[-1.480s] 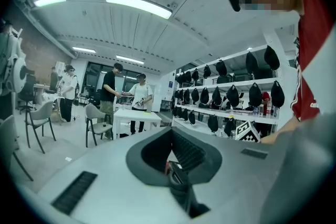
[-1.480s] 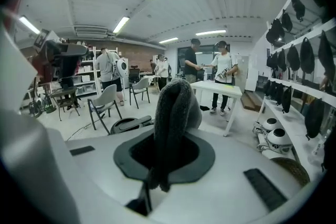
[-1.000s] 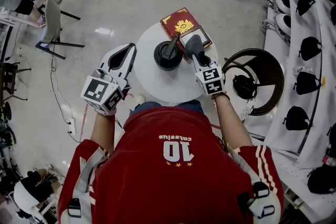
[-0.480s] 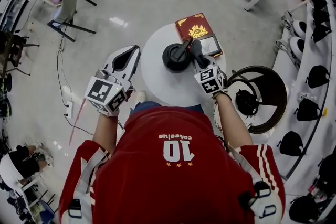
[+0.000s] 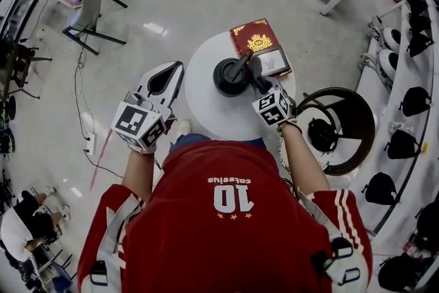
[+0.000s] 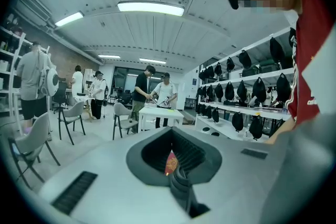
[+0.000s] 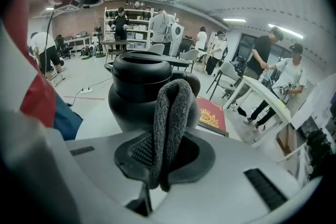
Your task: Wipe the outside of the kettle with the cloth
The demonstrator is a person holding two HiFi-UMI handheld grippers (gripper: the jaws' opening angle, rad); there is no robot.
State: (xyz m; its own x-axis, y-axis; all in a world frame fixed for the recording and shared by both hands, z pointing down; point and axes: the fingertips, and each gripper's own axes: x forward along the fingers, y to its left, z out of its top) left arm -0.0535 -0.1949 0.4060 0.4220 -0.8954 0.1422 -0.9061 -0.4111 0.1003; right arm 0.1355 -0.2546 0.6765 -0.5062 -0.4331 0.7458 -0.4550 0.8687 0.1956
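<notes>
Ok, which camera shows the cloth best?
The right gripper view: the grey cloth fills its middle, folded, clamped in the right gripper, in front of the black kettle. The head view shows only a dark sliver; the left gripper view shows none.

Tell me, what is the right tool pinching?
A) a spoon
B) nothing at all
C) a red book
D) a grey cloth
D: the right gripper view shows the right tool shut on a folded grey cloth, with the black kettle just behind it.
</notes>
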